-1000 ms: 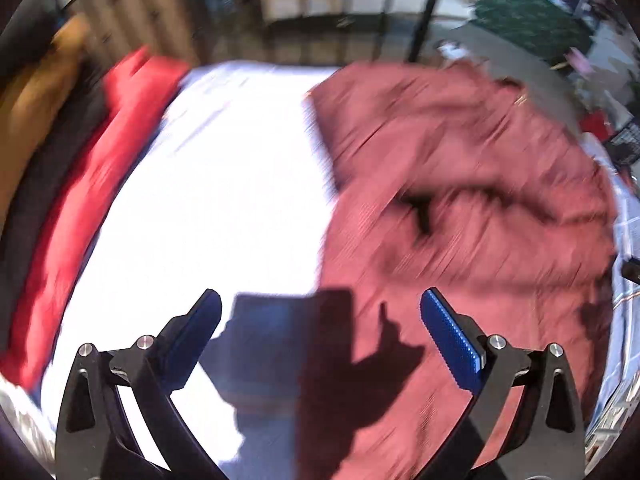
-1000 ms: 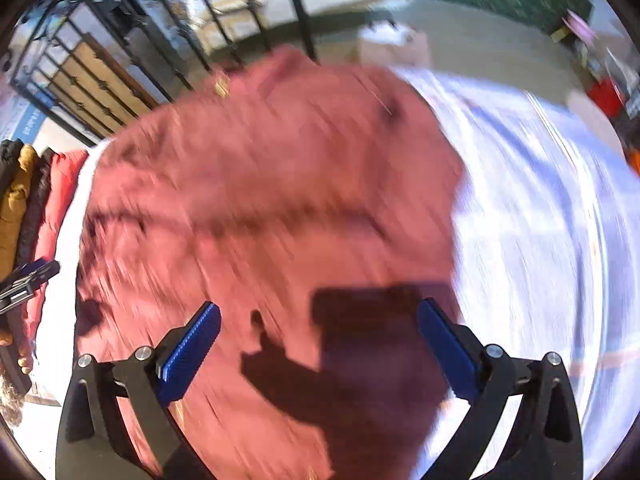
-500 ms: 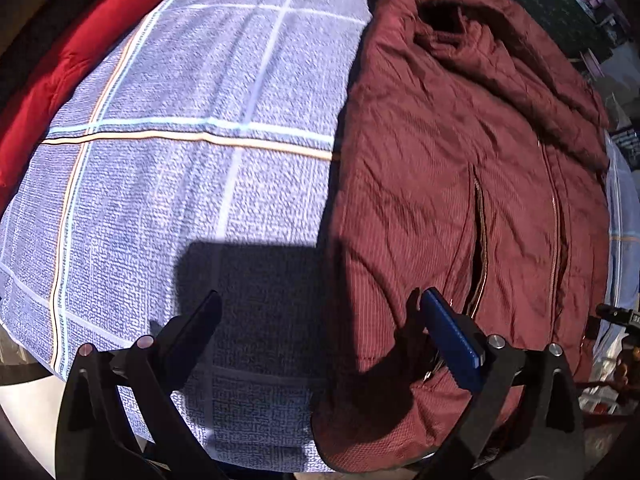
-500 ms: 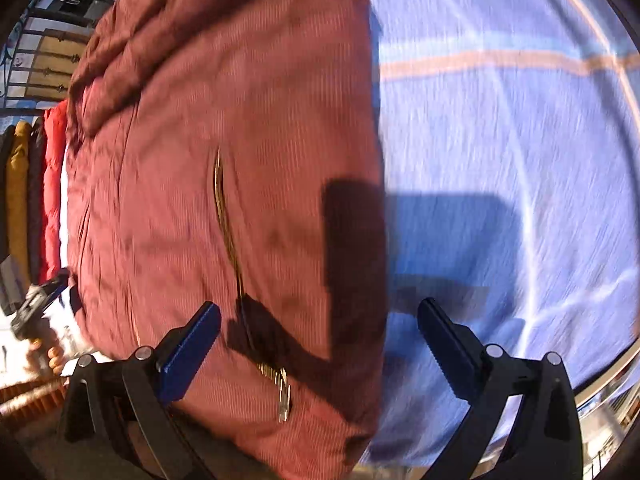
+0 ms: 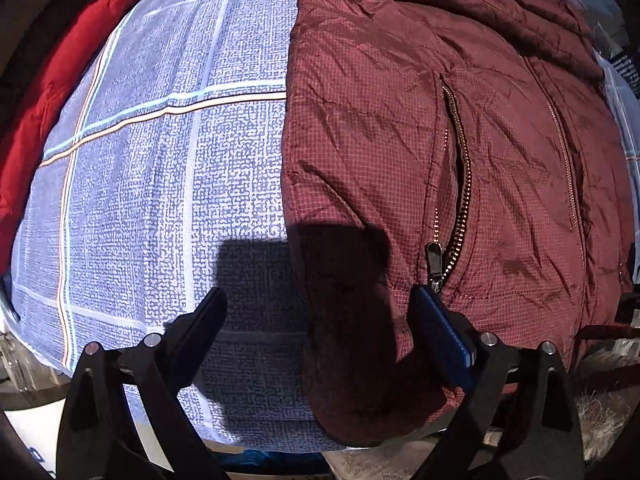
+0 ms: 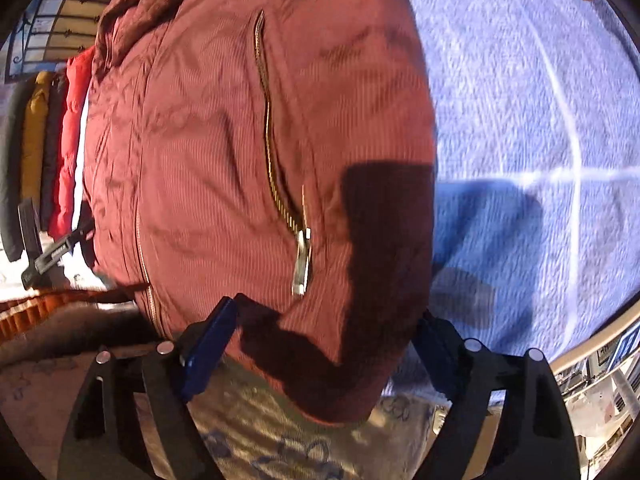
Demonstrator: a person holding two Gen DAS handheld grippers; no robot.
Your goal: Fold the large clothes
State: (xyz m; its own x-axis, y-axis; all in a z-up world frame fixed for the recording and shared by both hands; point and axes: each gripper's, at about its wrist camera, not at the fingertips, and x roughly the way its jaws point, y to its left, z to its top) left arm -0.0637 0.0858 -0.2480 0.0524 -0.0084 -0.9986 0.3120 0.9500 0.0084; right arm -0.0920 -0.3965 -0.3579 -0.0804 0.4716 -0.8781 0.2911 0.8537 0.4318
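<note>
- A maroon quilted jacket [image 5: 400, 128] lay spread front-up on the blue checked cloth, its hem hanging slightly over the near edge.
- Its fabric showed a fine grid and many creases.
- A brass-toothed pocket zipper [image 5: 460, 184] stood partly open, its metal pull at the lower end.
- The front zipper [image 5: 566, 168] ran closed along the body.

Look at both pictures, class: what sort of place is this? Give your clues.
Probably a home, likely a bed or covered table by a balcony: a blue checked sheet under the maroon jacket, more jackets alongside, an iron railing behind.
</note>
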